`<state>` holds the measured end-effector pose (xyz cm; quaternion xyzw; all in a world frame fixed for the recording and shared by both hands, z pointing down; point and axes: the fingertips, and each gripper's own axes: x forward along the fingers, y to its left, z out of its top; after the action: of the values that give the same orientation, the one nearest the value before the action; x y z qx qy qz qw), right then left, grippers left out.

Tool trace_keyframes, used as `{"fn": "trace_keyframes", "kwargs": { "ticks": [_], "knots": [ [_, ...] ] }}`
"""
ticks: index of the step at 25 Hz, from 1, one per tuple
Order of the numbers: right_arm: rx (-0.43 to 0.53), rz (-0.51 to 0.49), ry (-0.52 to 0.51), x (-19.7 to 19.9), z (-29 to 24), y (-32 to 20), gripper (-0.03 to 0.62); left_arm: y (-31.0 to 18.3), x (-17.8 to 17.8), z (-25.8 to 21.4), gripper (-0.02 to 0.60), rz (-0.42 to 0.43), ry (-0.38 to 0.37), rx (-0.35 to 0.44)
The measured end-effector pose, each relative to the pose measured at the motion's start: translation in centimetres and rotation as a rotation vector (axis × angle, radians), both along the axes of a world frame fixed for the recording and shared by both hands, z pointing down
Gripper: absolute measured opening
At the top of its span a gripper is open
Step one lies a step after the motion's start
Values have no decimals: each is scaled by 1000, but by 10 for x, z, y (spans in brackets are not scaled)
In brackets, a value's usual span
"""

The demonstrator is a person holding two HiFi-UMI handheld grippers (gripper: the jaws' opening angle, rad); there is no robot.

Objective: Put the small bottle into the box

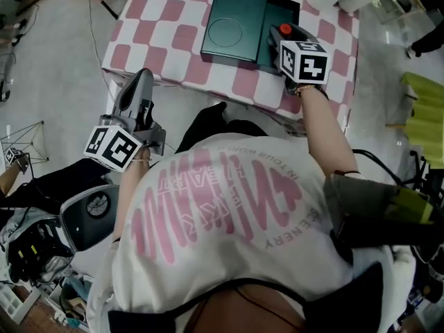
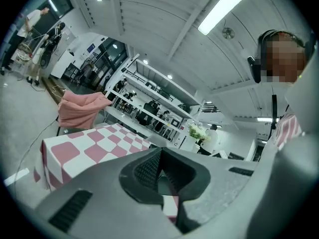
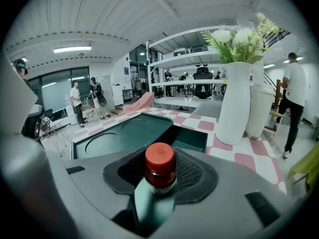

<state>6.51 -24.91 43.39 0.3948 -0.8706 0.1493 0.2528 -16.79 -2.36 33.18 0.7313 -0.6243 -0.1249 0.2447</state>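
Right claw (image 1: pixel 281 40) clenched on the small bottle (image 3: pixel 159 167), red cap up, held at the uncovered end of the dark green box (image 1: pixel 232 23). Beyond the box stand a white vase (image 3: pixel 235 103) of flowers (image 3: pixel 239 39) and a white cup (image 3: pixel 260 111). Left claw (image 1: pixel 139 92) closed and empty, off the pink-checked surface (image 1: pixel 173 33). Room: shelving racks, ceiling strip lights, people standing far off.
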Motion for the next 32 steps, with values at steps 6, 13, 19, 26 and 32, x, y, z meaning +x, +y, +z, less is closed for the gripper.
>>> {"fn": "trace_keyframes", "kwargs": {
  "ticks": [6,13,19,26,32],
  "knots": [
    [-24,-15,-8,1,1,2,158,0,3,-7,7,-11,-5,18],
    [-40,-39,-17,-1,3,-1,161,-2,-3,-15,6,-23,-10,25],
    [-28,-45,-36,0,5,-2,163,6,-6,-16,6,-53,-17,43],
    [-43,-42,-35,0,5,-1,167,16,-9,-19,7,-77,-21,46],
    [-82,-30,-42,0,6,0,179,23,-13,-18,6,-99,-12,38]
  ]
}}
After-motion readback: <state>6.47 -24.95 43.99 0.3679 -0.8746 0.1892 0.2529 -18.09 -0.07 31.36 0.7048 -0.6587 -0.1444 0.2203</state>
